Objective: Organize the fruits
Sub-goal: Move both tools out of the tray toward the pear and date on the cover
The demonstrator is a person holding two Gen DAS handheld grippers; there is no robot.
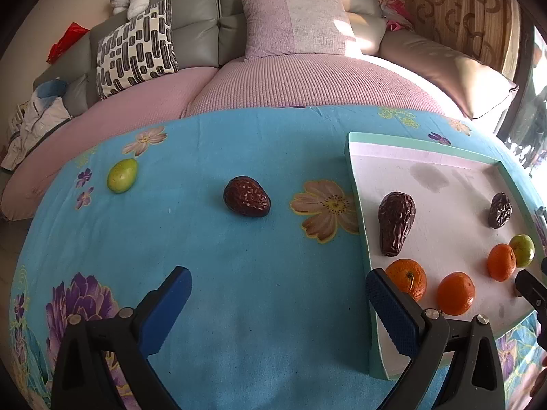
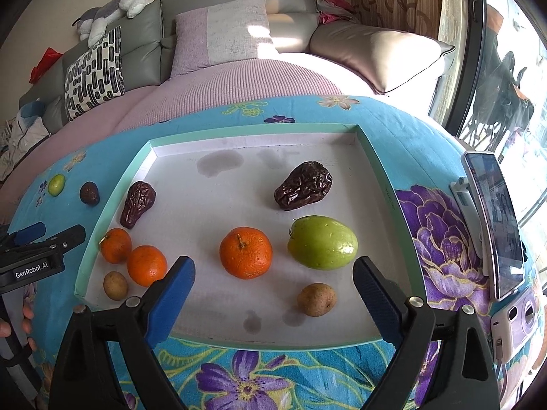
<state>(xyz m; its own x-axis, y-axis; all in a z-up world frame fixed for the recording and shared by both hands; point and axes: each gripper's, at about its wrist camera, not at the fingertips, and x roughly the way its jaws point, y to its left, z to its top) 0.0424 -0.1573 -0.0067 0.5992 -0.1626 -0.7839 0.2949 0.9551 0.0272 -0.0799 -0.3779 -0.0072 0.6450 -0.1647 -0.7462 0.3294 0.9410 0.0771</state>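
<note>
A mint-rimmed white tray [image 2: 112, 198] [image 1: 355, 177] lies on the blue flowered cloth. It holds three oranges [image 2: 245, 252], two dark dates [image 2: 303, 185], a green fruit [image 2: 323, 242] and two small brown fruits [image 2: 316, 299]. Outside the tray, on the cloth, lie a dark date [image 1: 247, 196] and a green fruit [image 1: 122, 175]. My left gripper [image 1: 278, 311] is open over the cloth beside the tray's left edge, nothing between its fingers. My right gripper [image 2: 273, 294] is open over the tray's near part, empty, with an orange just ahead.
A grey sofa with pink covers and cushions [image 1: 297, 22] runs behind the table. A phone on a stand [image 2: 495, 222] and a small white camera [image 2: 516, 324] sit at the table's right edge. A person's hand [image 2: 20, 324] holds the left gripper's handle.
</note>
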